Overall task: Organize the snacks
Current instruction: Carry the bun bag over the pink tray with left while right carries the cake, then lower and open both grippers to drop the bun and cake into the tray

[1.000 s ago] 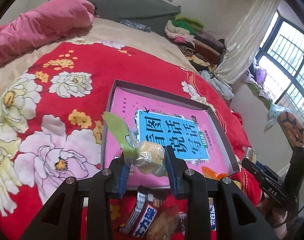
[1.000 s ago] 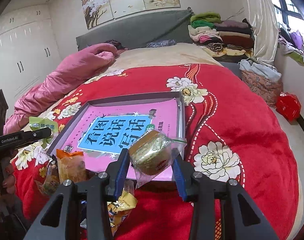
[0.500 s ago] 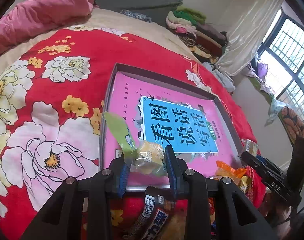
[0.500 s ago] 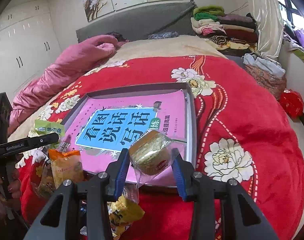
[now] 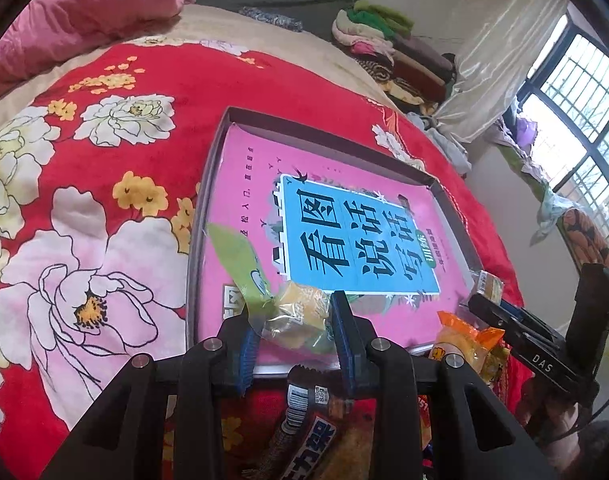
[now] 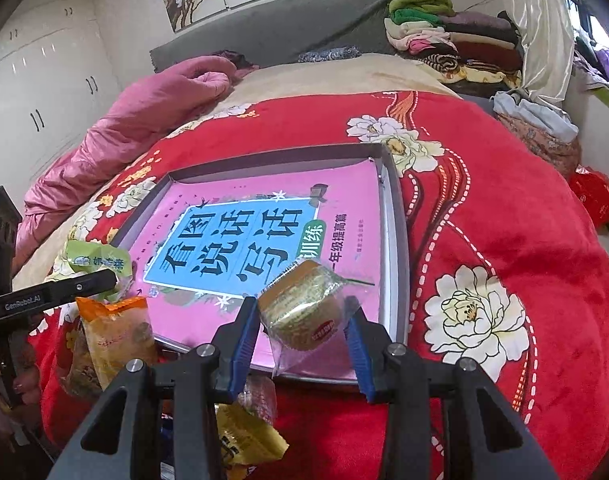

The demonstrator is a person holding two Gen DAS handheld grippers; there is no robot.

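1. Snacks in transit: the left gripper [image 5: 292,320] is closed on a small yellow pastry in a clear wrapper with a green end [image 5: 288,308], while the right gripper [image 6: 302,320] clamps a round golden cake in clear film [image 6: 304,304]. Both pieces are clear of the bedding, each pinched between blue pads [image 6: 244,336].

2. Both loads hang over the near edge of a shallow grey tray [image 5: 208,184], whose floor is taken up by a pink and blue book [image 5: 344,232]. The tray lies flat on a bed with a red flowered quilt [image 5: 84,208].

3. Just short of the tray, a heap of loose packets waits on the quilt: an orange-topped bag [image 6: 112,328], a yellow wrapper [image 6: 244,436] and a dark bar with a barcode [image 5: 304,416]. A second small packet [image 5: 488,284] sits at the tray's far right corner in the left view, close to the other gripper.

4. The step in hand looks like carrying both pieces to the tray for placing; no snack can be seen lying in the tray.

5. The next move probably calls for lowering each piece onto the book's cover, side by side with room between them, then easing the grips open so the slippery film does not cling to the pads.
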